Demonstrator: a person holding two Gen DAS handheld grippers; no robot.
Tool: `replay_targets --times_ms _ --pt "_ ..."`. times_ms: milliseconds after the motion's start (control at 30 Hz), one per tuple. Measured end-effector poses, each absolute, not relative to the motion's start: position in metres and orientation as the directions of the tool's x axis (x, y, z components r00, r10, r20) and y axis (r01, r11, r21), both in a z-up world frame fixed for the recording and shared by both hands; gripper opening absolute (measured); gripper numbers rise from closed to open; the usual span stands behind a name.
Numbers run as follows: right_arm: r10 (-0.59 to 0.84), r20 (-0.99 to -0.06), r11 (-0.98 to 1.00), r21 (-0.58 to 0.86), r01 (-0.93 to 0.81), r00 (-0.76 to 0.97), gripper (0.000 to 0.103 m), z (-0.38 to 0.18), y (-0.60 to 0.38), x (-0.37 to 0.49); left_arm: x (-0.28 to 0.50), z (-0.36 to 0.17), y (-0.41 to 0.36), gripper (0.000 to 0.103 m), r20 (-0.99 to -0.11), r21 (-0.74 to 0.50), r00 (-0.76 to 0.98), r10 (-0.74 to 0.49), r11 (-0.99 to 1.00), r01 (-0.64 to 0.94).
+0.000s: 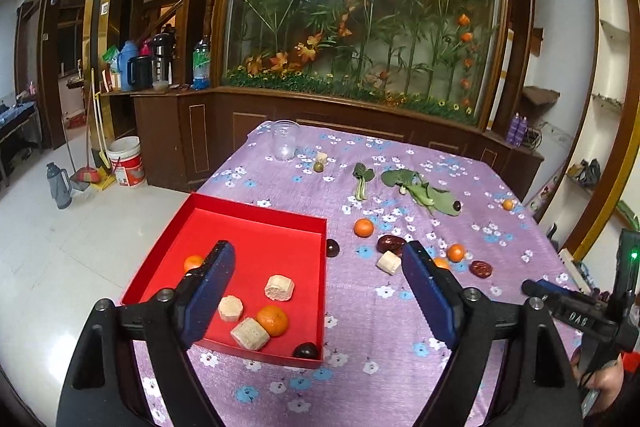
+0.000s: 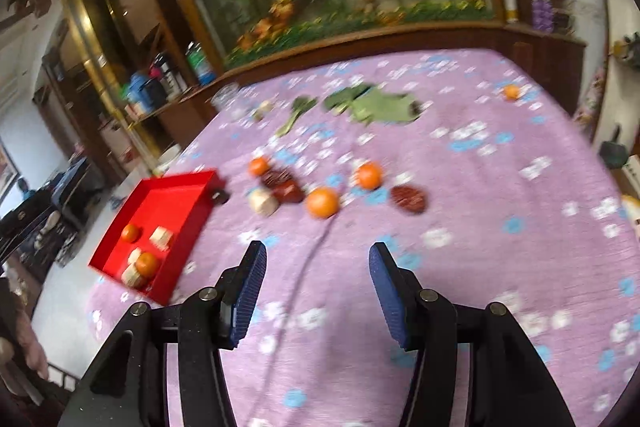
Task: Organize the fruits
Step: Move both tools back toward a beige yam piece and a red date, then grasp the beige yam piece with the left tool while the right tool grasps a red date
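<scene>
Near the left edge of the bench [image 1: 400, 327], red tray [image 1: 256, 211] partly loaded: two oranges [image 1: 272, 320], three pale cut chunks [image 1: 279, 287] and one dark round fruit [image 1: 306, 350] at the tray's near right corner. Judged roughly one third to one half done.

Still out on the purple floral cloth, toward mid-bench:
- loose oranges [image 2: 322, 202], three in the central cluster, plus a small one [image 1: 507, 204] near the far right edge
- red dates [image 1: 389, 244], two or three; count blurred in right wrist view
- one pale chunk [image 1: 389, 262] beside the dates
- one dark fruit [image 1: 332, 248] just outside the tray's right wall
- small green fruit [image 1: 318, 167] and another pale piece toward the far edge, near a clear jar [image 1: 285, 139]
- leafy greens [image 1: 424, 191] at far centre; probably not part of the fruit sort

Left tongs [image 1: 320, 287]: pads wide apart, nothing between them, touching nothing; held above the tray's right side.

Right tongs [image 2: 318, 291]: pads likewise wide apart, empty, over bare cloth at the near side, short of the central cluster. View motion-blurred.

Likely next pick: nearest orange or date in the cluster.
</scene>
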State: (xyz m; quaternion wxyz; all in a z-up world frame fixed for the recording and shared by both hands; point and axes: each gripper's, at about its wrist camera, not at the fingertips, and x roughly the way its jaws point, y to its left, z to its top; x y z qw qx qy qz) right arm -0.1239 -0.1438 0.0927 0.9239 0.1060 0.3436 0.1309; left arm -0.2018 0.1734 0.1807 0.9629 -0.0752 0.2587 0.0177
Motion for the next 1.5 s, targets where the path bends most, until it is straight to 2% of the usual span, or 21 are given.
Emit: replay_targets --times_ms 200,500,567,600,1067,1500 --pt "0.277 -0.603 0.952 0.276 -0.130 0.748 0.062 0.098 -0.170 -0.110 -0.172 0.174 0.163 0.085 -0.555 -0.187 0.827 -0.095 0.982 -0.013" --pt "0.256 -0.700 0.959 0.272 -0.083 0.667 0.062 0.048 -0.174 -0.025 -0.079 0.094 0.118 0.084 -0.728 -0.206 0.656 -0.202 0.976 0.071" --pt "0.263 -0.709 0.957 0.279 -0.082 0.654 0.062 0.038 -0.173 -0.010 -0.063 0.076 0.108 0.074 -0.760 -0.188 0.618 -0.199 0.979 0.084" --pt "0.263 -0.711 0.957 0.278 -0.083 0.652 0.062 0.035 -0.173 -0.007 -0.055 0.070 0.105 0.074 -0.771 -0.179 0.606 -0.196 0.980 0.090" --pt "0.269 -0.748 0.961 0.249 -0.118 0.607 0.062 0.002 -0.167 0.020 0.009 0.026 0.079 0.074 -0.811 -0.104 0.563 -0.157 0.987 0.126" --pt "0.244 -0.743 0.969 0.210 -0.130 0.623 0.062 0.000 -0.161 0.017 0.014 0.012 0.063 0.074 -0.809 -0.033 0.577 -0.112 0.989 0.146"
